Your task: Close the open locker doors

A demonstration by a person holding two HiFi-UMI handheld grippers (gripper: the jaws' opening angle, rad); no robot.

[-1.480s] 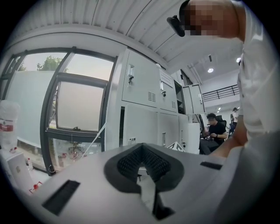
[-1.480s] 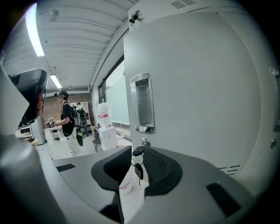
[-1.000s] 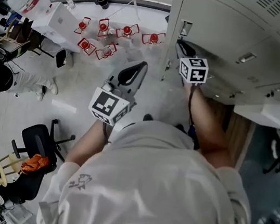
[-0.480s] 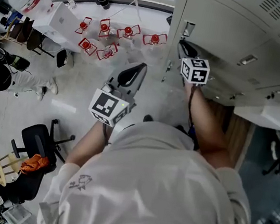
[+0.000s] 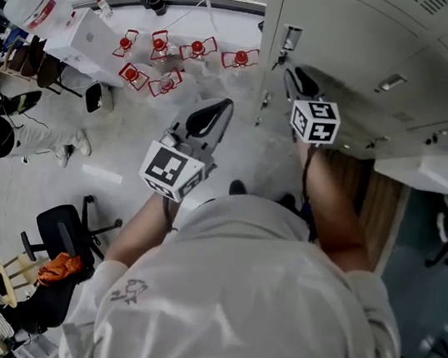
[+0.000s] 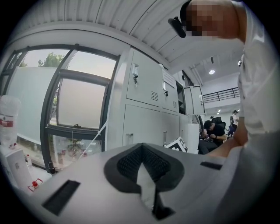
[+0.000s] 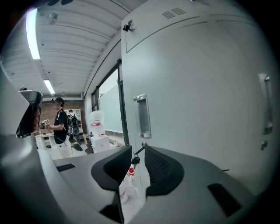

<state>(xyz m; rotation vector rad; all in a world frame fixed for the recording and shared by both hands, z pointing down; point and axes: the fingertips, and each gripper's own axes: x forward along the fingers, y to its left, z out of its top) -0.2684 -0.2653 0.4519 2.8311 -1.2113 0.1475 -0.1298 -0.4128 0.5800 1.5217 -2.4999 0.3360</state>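
Locker bank (image 5: 373, 37): pale grey metal, fills the upper right of the head view, in stacked tiers.

Door nearest the right gripper (image 7: 197, 87): plain flat panel, flush with its frame. Vent slots (image 7: 173, 13) run across the top, and a second pull is at its far right edge. It lies right in front of the jaws, near the end of the row beside the window.

Open doors (image 6: 195, 100): seen from the left gripper view, farther along the row – an upper panel and one below it stand out from the locker face.

Right gripper (image 5: 297, 79): pointed at the locker face. Fingers are spread with a narrow gap and nothing is pinched.

Left gripper (image 6: 142, 146): held out over the floor, well apart from the lockers. Fingertips are pressed together and nothing is between them.

Recessed handle (image 7: 142, 116): upright metal pull at the door's left edge.

Key (image 7: 139, 152): sits in the lock under the handle with a dark fob hanging from it – in line with the right gripper's gap. Cannot tell whether the jaws touch it.
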